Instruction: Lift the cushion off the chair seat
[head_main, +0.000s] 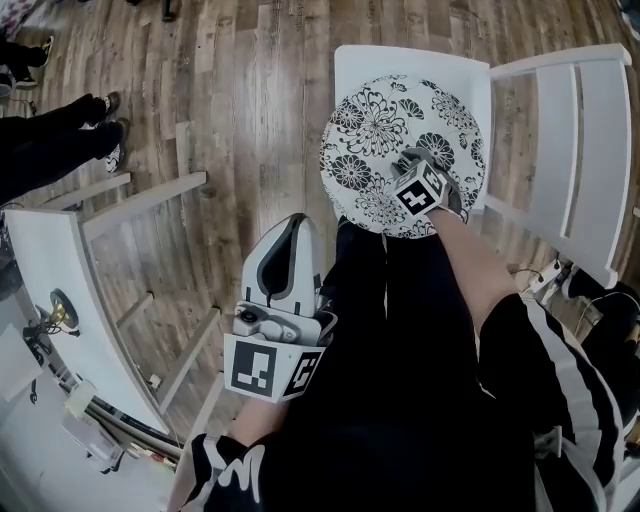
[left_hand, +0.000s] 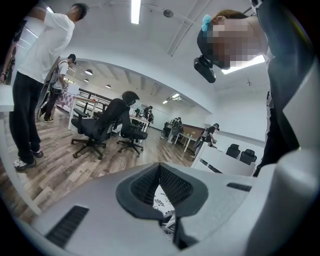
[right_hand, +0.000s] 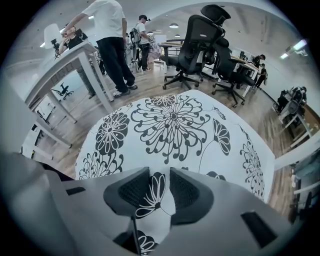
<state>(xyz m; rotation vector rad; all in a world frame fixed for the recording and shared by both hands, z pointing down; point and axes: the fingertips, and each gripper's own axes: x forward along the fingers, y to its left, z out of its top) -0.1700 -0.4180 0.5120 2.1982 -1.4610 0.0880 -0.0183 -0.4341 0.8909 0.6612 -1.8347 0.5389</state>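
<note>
A round white cushion (head_main: 385, 130) printed with black flowers lies on the seat of a white chair (head_main: 360, 65); the chair's slatted back (head_main: 570, 140) is to the right. My right gripper (head_main: 408, 160) points steeply down at the cushion's near edge. In the right gripper view a fold of the cushion (right_hand: 172, 125) stands pinched between the pads, so the right gripper (right_hand: 159, 192) is shut on it. My left gripper (head_main: 292, 225) hovers in front of my legs, left of the chair, jaws together and holding nothing. A bit of the cushion (left_hand: 162, 200) shows under the left gripper (left_hand: 160, 167).
A white table (head_main: 60, 290) stands at the left over the wooden floor, with a person's shoes (head_main: 110, 130) beyond it. Cables and a plug (head_main: 545, 280) lie right of my leg. Black office chairs (right_hand: 200, 40) and a standing person (right_hand: 112, 45) are farther off.
</note>
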